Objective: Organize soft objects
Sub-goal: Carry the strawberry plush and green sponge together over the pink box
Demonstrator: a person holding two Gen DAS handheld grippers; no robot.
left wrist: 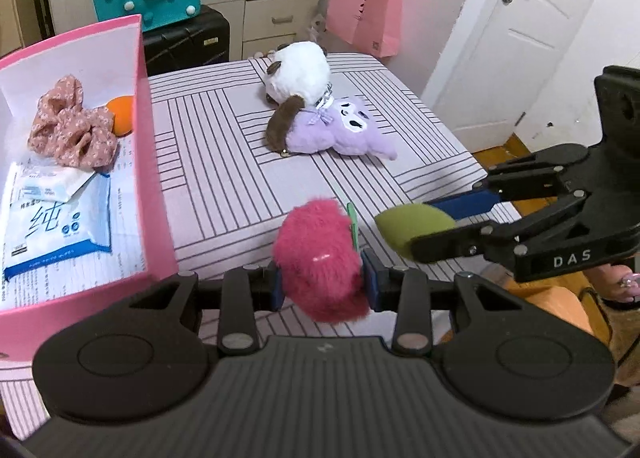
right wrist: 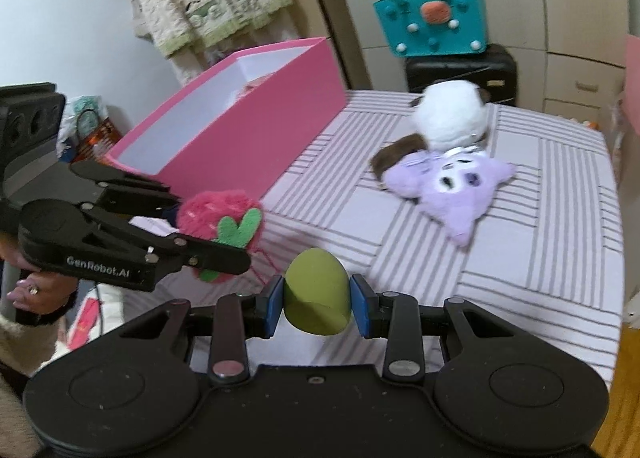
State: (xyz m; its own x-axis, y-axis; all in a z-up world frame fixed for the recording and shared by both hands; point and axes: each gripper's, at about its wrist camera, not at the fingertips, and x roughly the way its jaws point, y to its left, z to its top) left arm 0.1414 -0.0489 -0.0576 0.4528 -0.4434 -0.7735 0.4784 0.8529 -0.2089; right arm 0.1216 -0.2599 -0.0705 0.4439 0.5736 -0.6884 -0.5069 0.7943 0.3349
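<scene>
- My left gripper (left wrist: 323,284) clamps the fluffy magenta strawberry plush (left wrist: 320,262), lifted beside the open pink cardboard box (left wrist: 156,178), its likely destination.
- My right gripper (right wrist: 316,304) pinches the olive-green egg-shaped sponge (right wrist: 316,294) above the striped bedcover (right wrist: 520,278), probably touching nothing.

The pink strawberry plush (left wrist: 320,262) looked shaggy and matt to me, its leaf (right wrist: 240,230) flat green felt. I saw the green sponge egg (right wrist: 317,292) smooth and dull. The box (left wrist: 154,186) was matt pink card, white inside. The wipes packet (left wrist: 60,226) shone like glossy plastic. The striped cloth (left wrist: 224,178) on the surface lay smooth. Both plush toys, white (left wrist: 300,68) and purple (left wrist: 340,130), looked fluffy.
</scene>
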